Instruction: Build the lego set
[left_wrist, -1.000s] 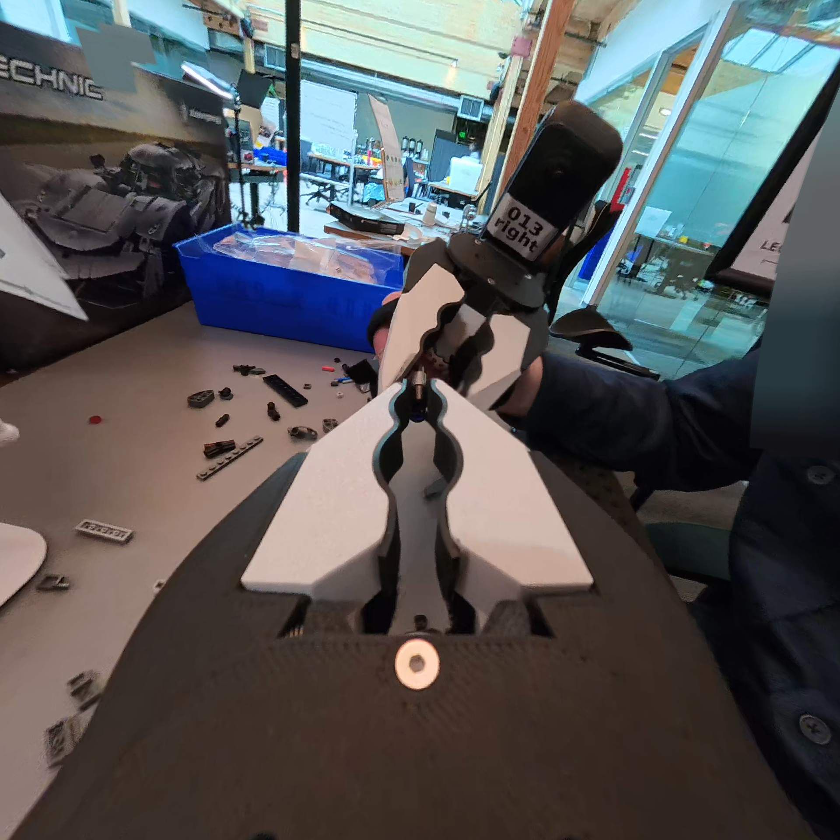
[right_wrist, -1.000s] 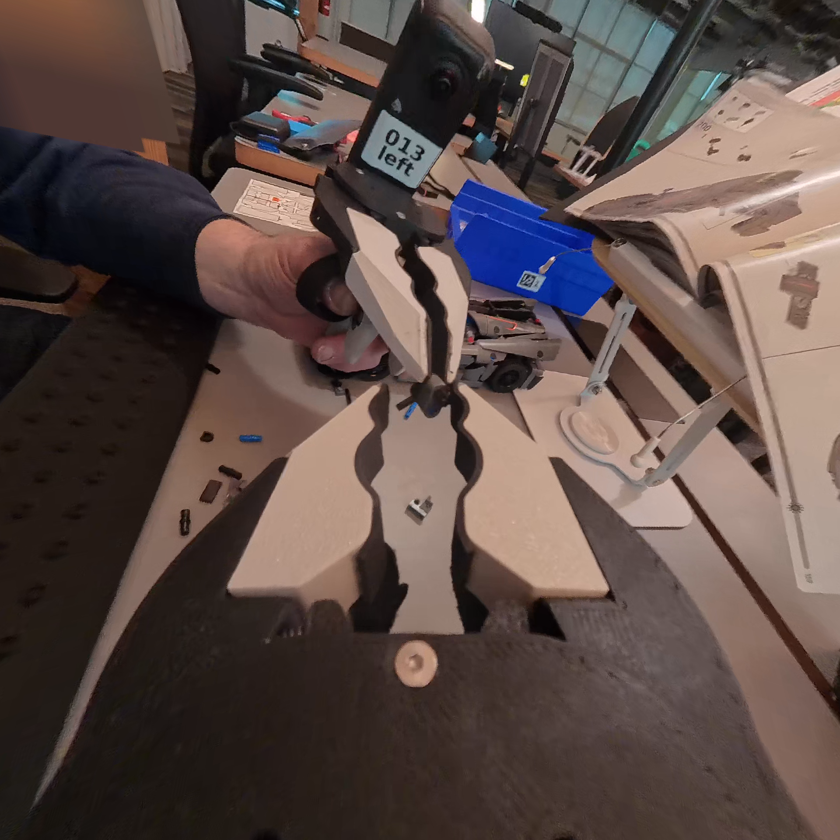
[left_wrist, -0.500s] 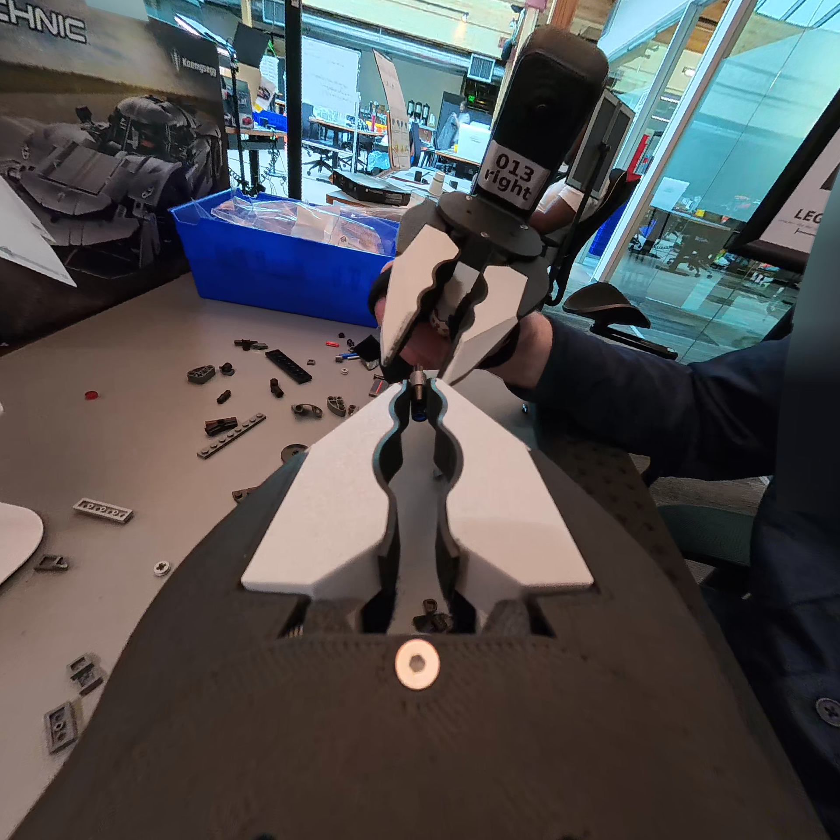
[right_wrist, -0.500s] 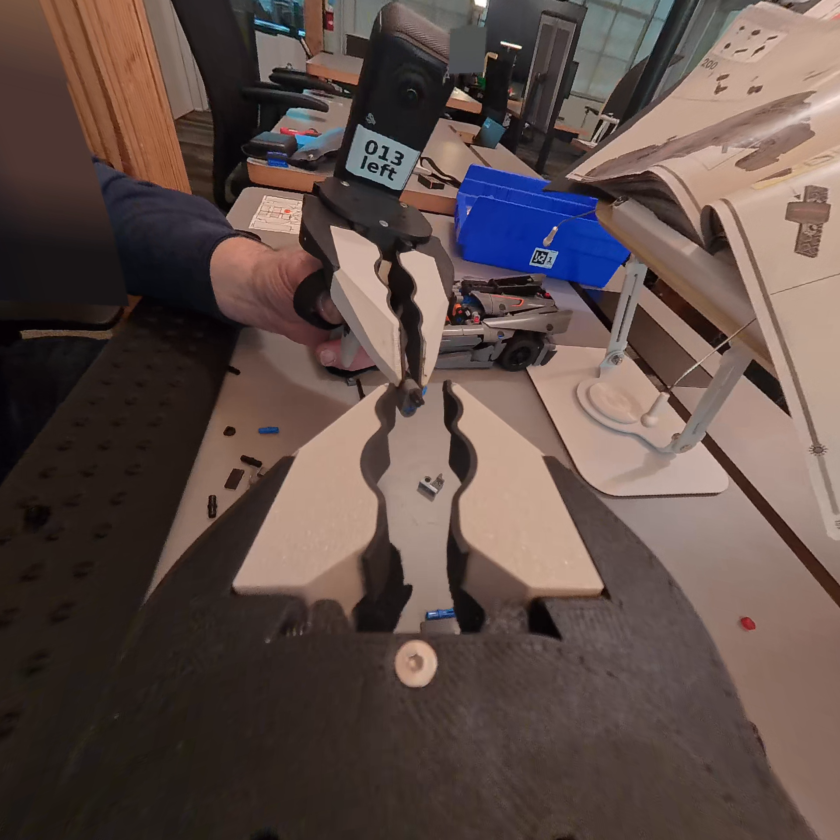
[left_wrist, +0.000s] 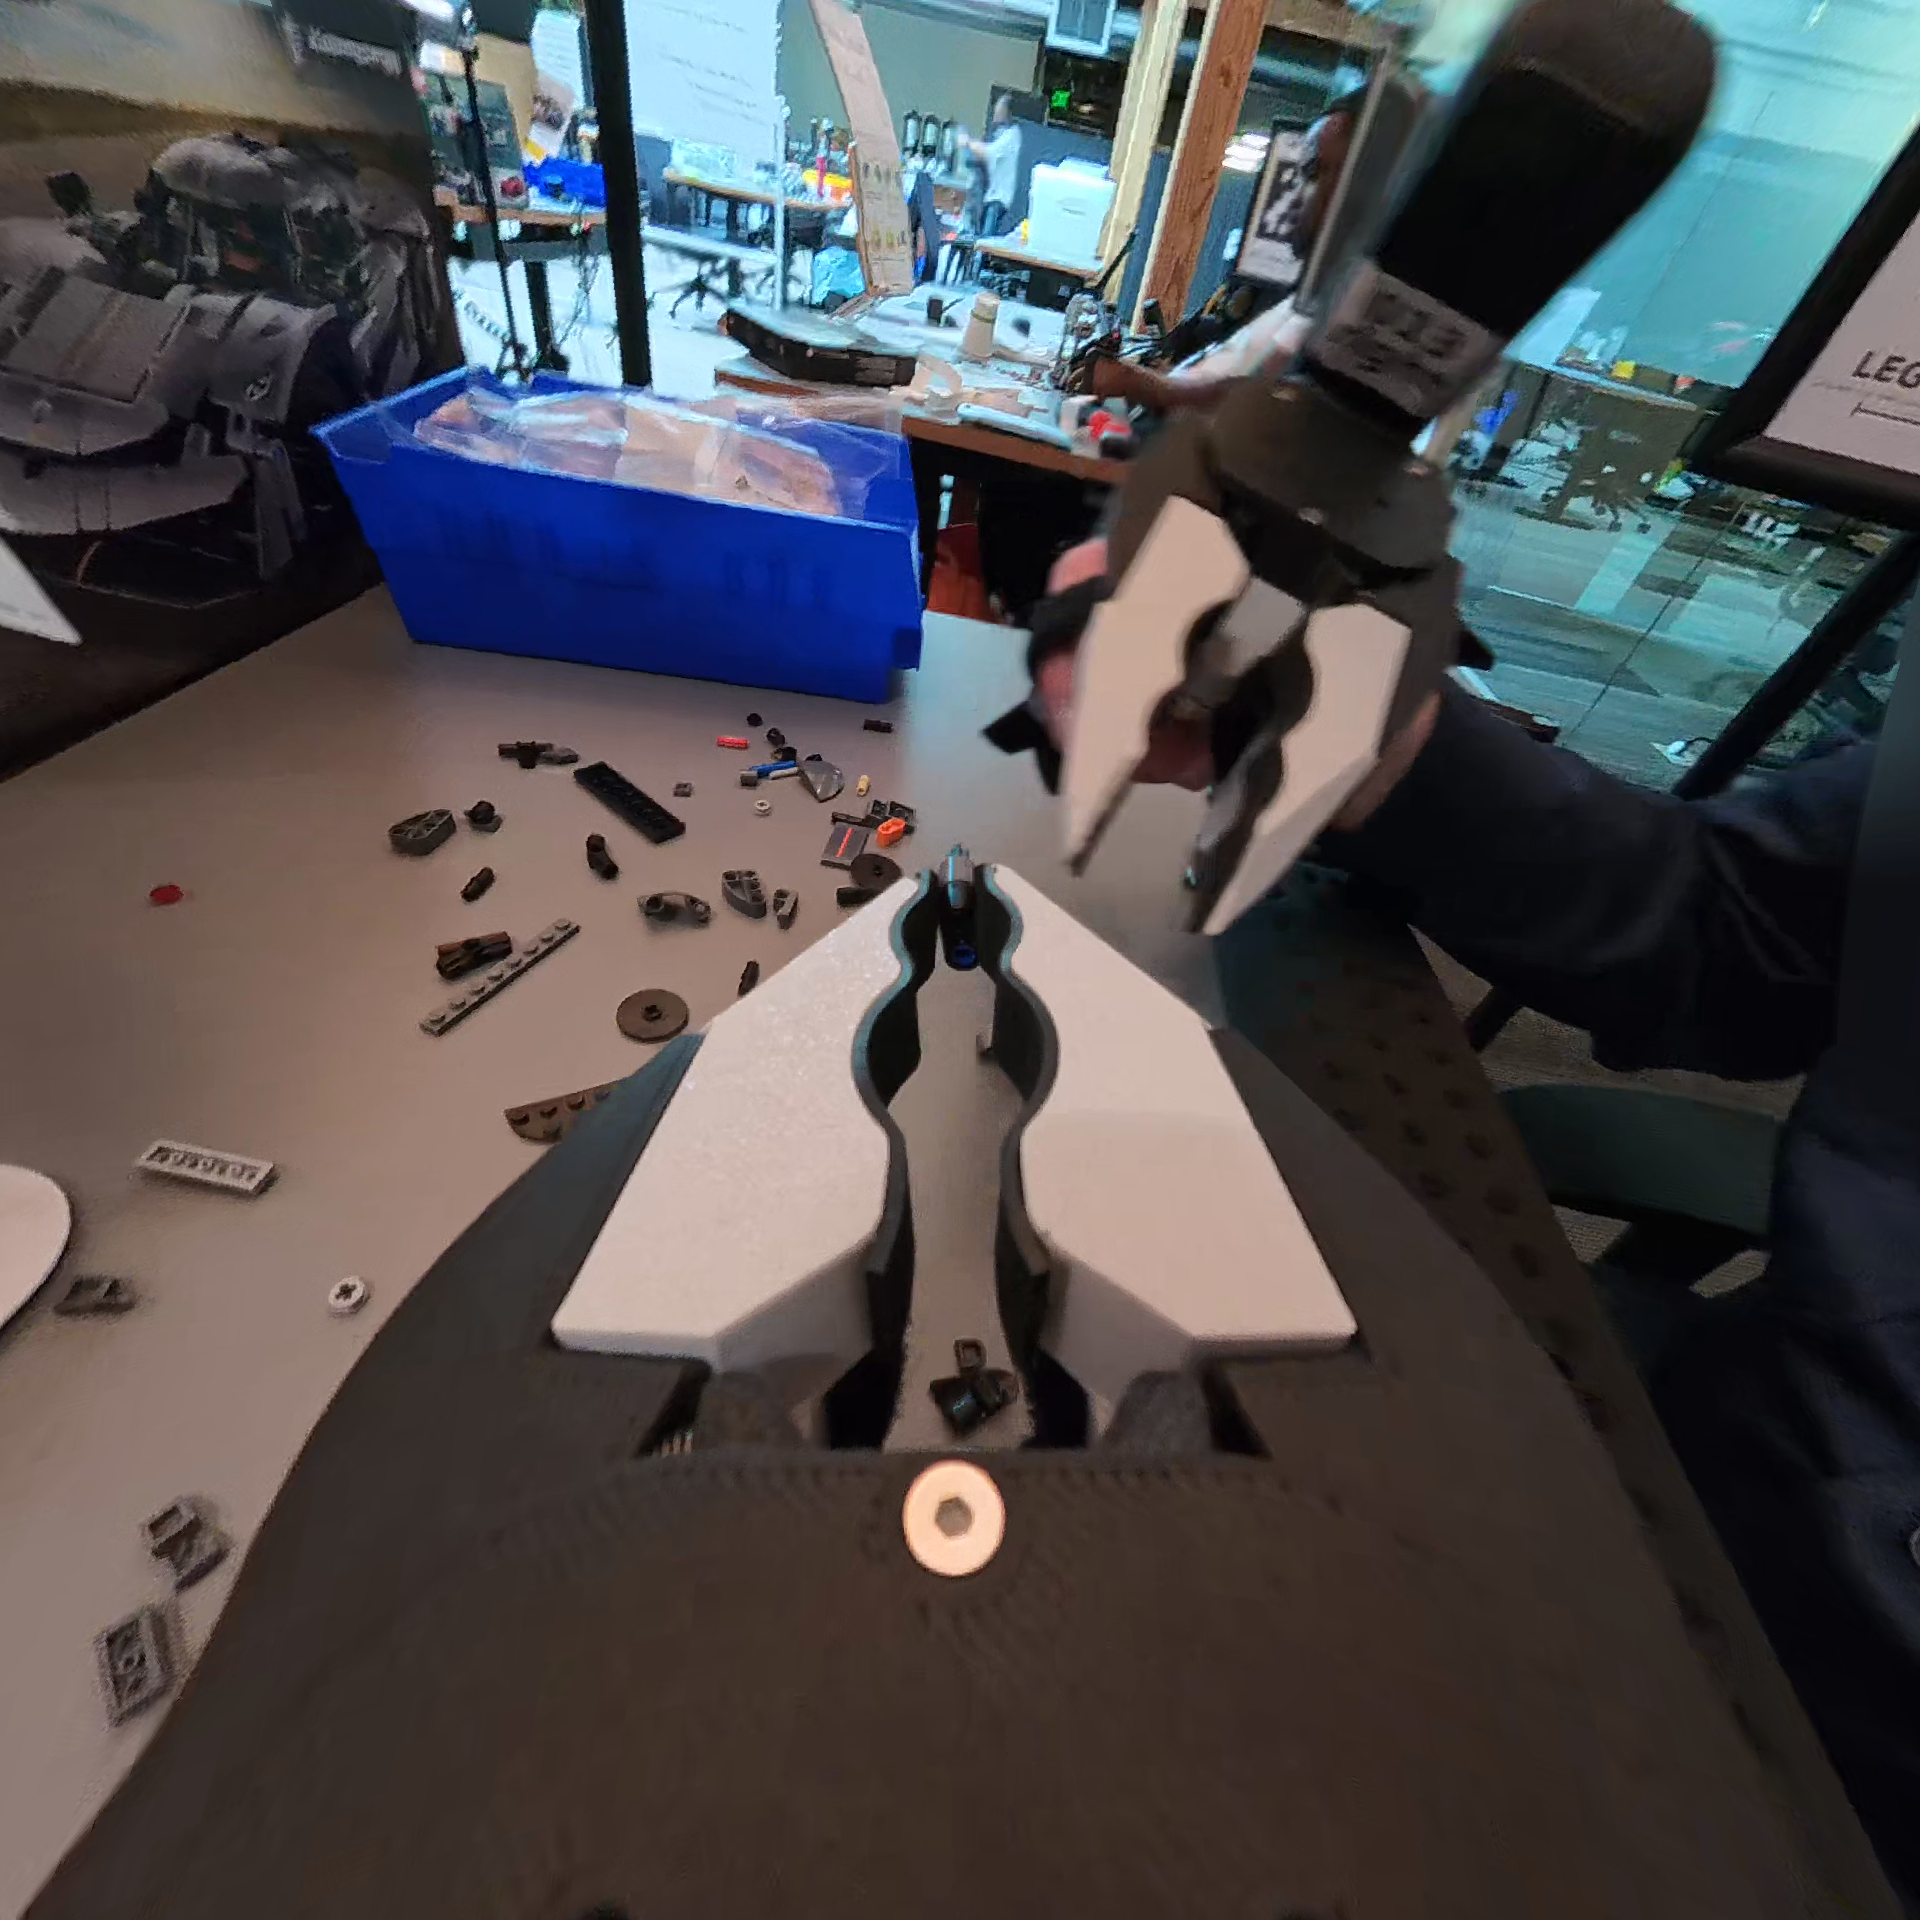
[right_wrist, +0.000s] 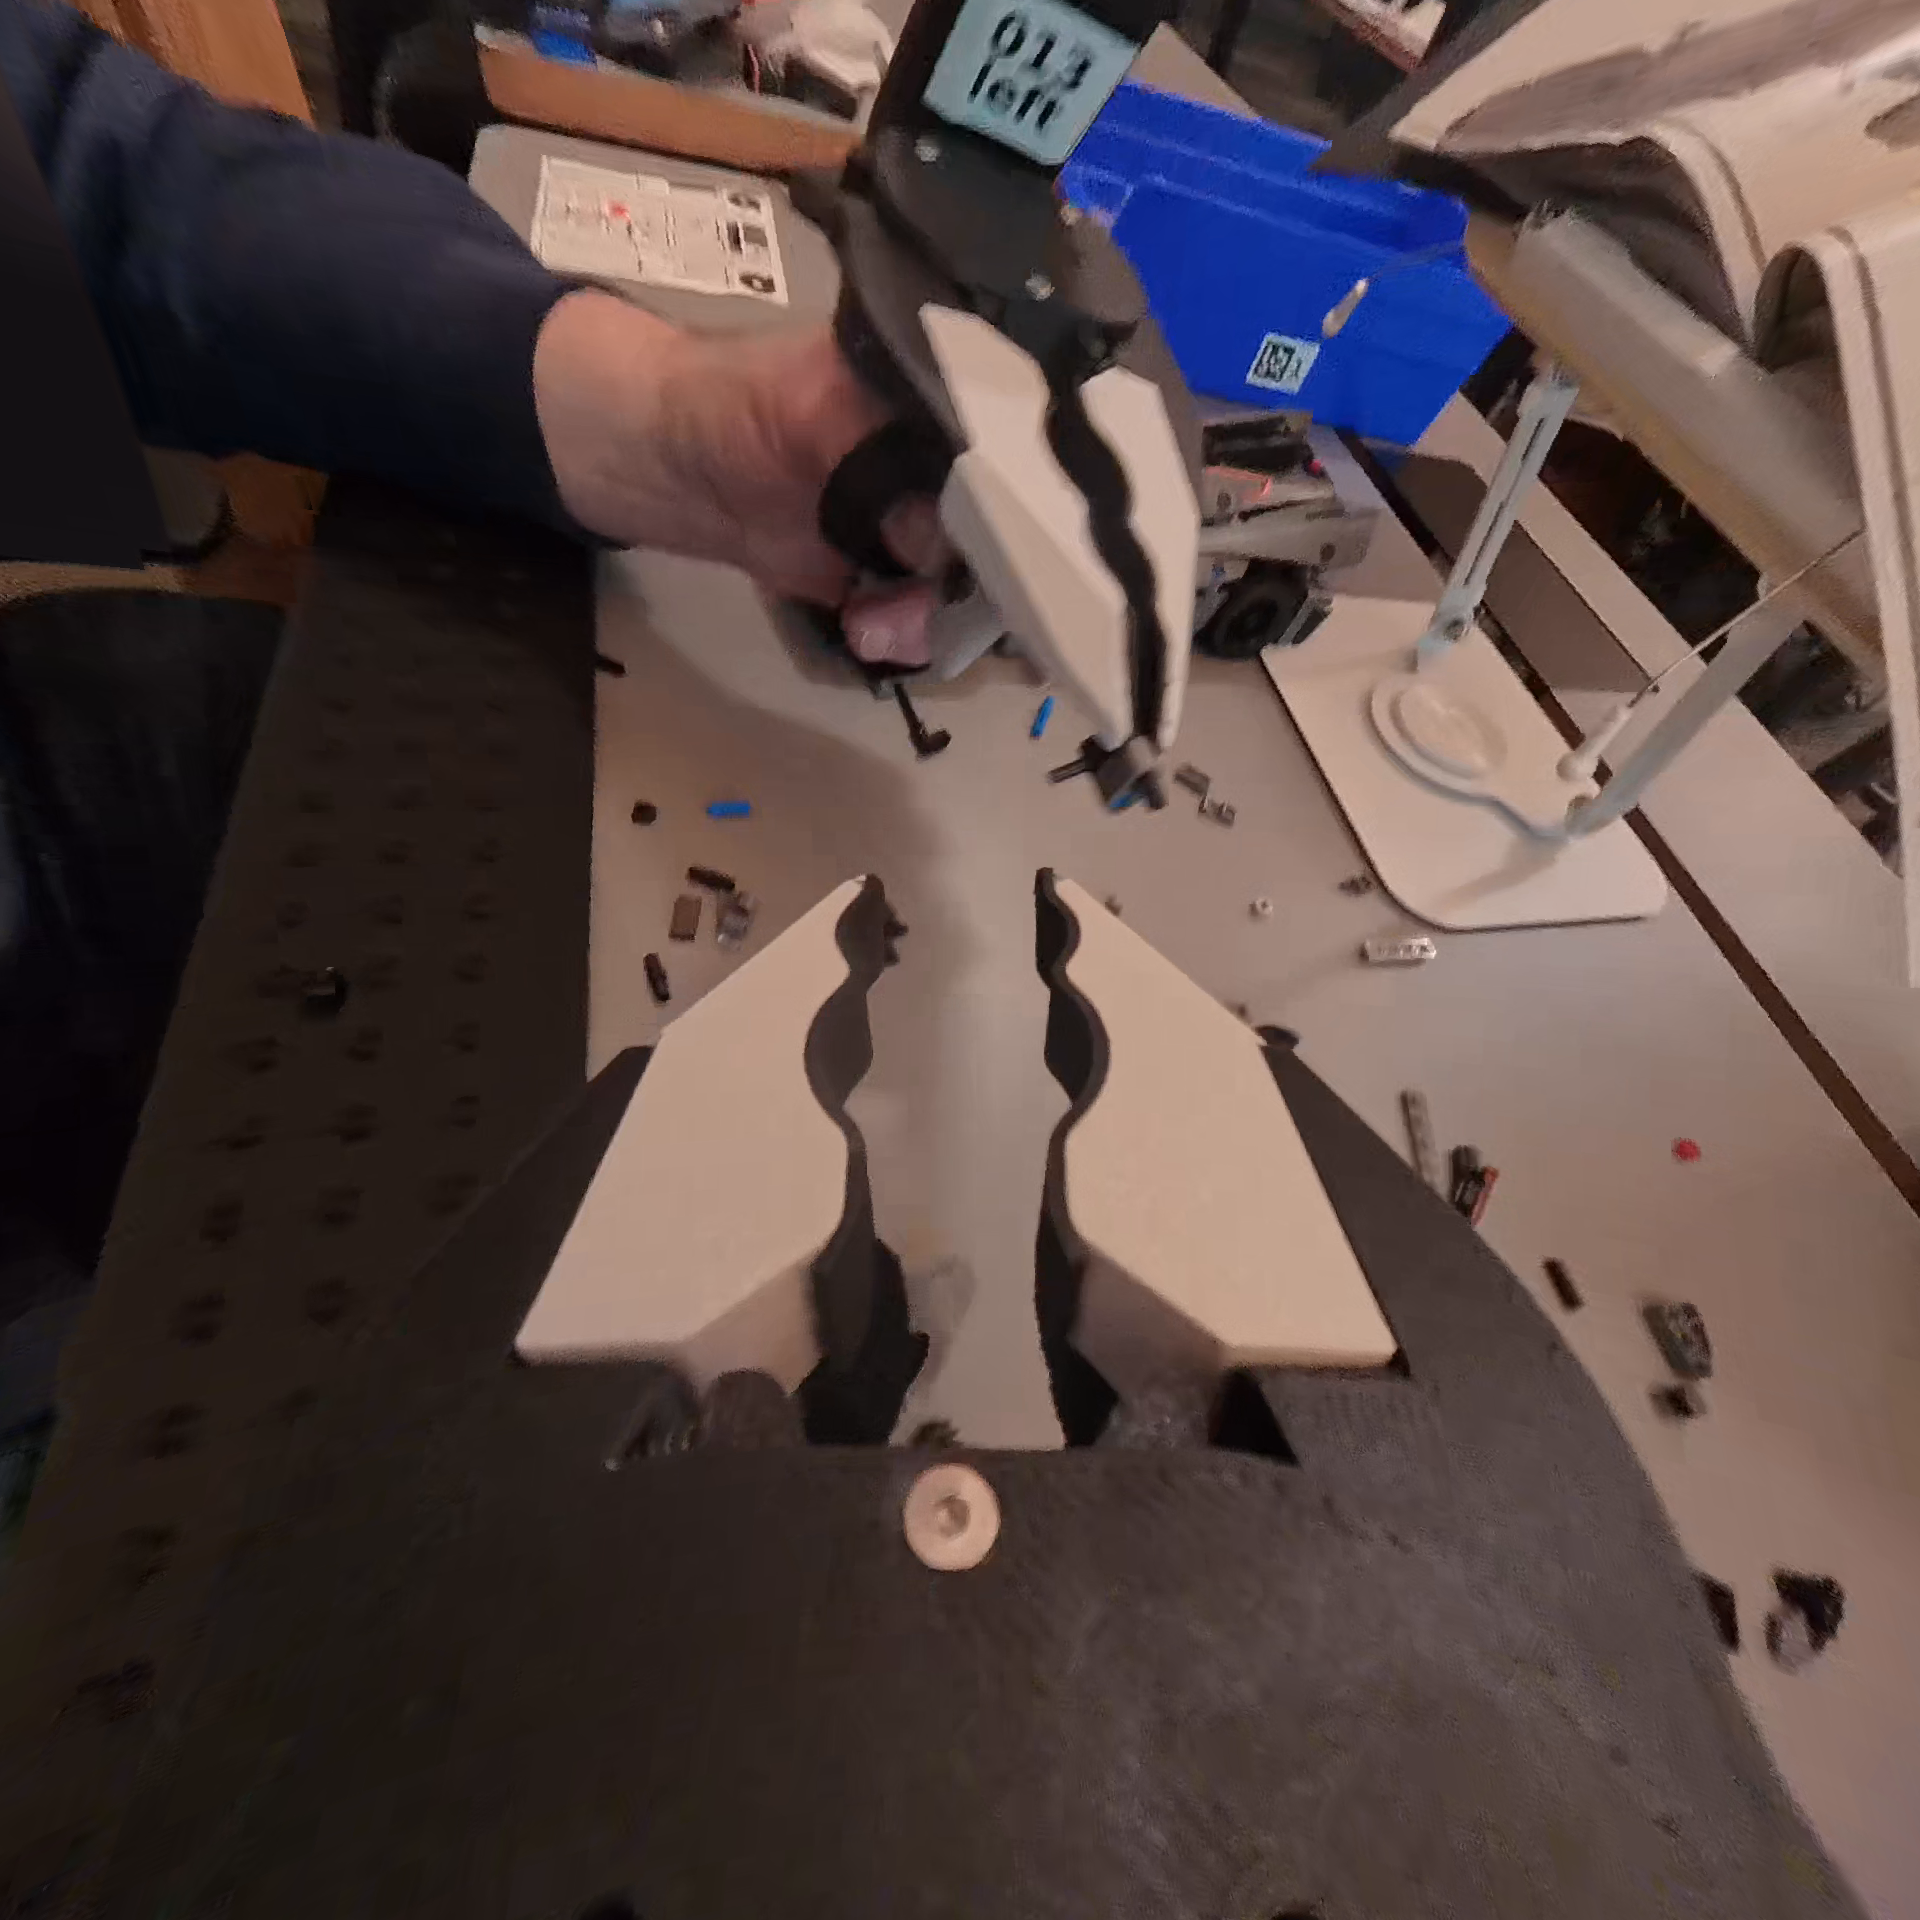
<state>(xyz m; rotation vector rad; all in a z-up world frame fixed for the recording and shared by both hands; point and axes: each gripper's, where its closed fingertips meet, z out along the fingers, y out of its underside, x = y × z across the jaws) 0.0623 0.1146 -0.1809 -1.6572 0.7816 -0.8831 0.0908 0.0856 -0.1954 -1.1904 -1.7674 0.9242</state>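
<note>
Left gripper (left_wrist: 957, 883) clamped on small grey-and-blue pin piece (left_wrist: 956, 902) above desk (left_wrist: 312, 748) centre; right gripper (right_wrist: 951, 904) wide apart, empty.

Right tool (left_wrist: 1138, 883) motion-blurred; held piece (left_wrist: 956, 894) — too small.

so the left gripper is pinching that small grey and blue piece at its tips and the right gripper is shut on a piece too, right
Not quite. The left gripper does pinch the small grey and blue piece, but the right gripper is open and empty, as the right wrist view shows.
</note>
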